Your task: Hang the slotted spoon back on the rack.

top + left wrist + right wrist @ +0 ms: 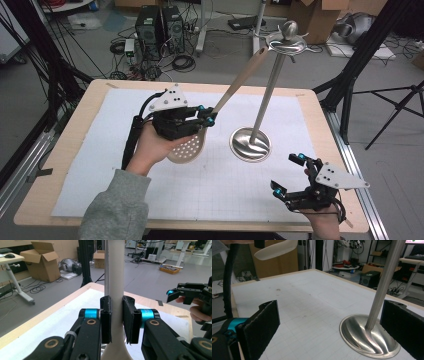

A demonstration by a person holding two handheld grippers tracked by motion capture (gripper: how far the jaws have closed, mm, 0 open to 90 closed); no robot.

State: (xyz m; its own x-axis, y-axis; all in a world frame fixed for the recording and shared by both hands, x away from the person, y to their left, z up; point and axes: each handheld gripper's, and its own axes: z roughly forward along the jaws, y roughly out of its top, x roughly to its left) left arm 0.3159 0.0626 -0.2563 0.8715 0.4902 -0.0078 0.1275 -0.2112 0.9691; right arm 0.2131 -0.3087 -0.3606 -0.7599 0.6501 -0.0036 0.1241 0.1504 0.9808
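Note:
A beige slotted spoon (192,145) with a long pale handle (245,75) is held up off the table, its perforated bowl low and its handle slanting up toward the top of a steel utensil stand (251,144). My left gripper (210,118) is shut on the handle near the bowl; in the left gripper view both pads (107,317) press the handle (116,290). My right gripper (287,175) stands open near the table's front right, apart from the stand's base (369,340). The stand's pole (383,282) rises between its jaws farther off.
A white gridded mat (125,165) covers the wooden table (60,165). The stand's hooked top disc (286,42) sits high above the table's far side. Computer towers (159,25), cables and cardboard boxes lie on the floor beyond. Black tripod legs (395,110) stand to the right.

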